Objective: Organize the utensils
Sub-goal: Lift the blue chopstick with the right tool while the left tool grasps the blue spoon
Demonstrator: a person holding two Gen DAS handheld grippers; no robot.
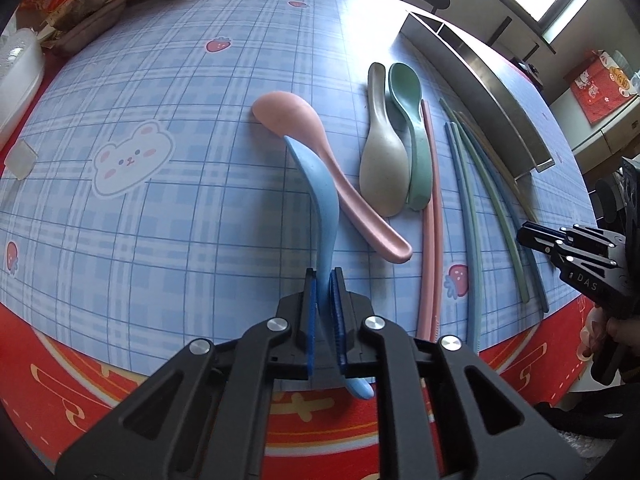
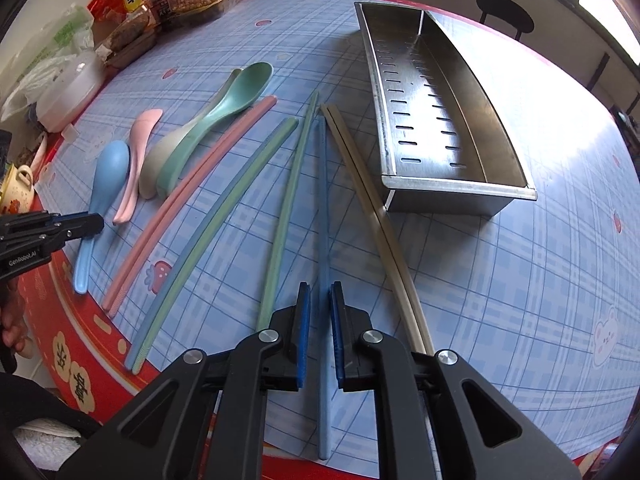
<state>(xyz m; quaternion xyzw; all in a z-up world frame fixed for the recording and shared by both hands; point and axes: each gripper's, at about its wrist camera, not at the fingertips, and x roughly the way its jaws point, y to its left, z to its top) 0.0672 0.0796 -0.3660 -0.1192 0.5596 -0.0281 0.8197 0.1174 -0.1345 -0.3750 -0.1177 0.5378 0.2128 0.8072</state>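
Observation:
My left gripper (image 1: 324, 280) is shut on the handle of a blue spoon (image 1: 320, 192), whose bowl rests against a pink spoon (image 1: 304, 120); the blue spoon also shows in the right wrist view (image 2: 108, 176). A beige spoon (image 1: 380, 172) and a green spoon (image 1: 412, 120) lie beside them. Pink chopsticks (image 2: 188, 200), blue-green pairs (image 2: 224, 216) and a beige pair (image 2: 372, 208) lie in a row. My right gripper (image 2: 320, 296) is open, its pads on either side of a blue chopstick (image 2: 323, 208). A steel utensil tray (image 2: 440, 120) stands empty at the far right.
Snack packets (image 2: 176, 0) and a white container (image 2: 68, 88) crowd the table's far left. A cup (image 2: 18, 188) sits at the left edge. A black stool (image 2: 504, 12) stands beyond the table. The red table rim (image 1: 80, 376) runs near me.

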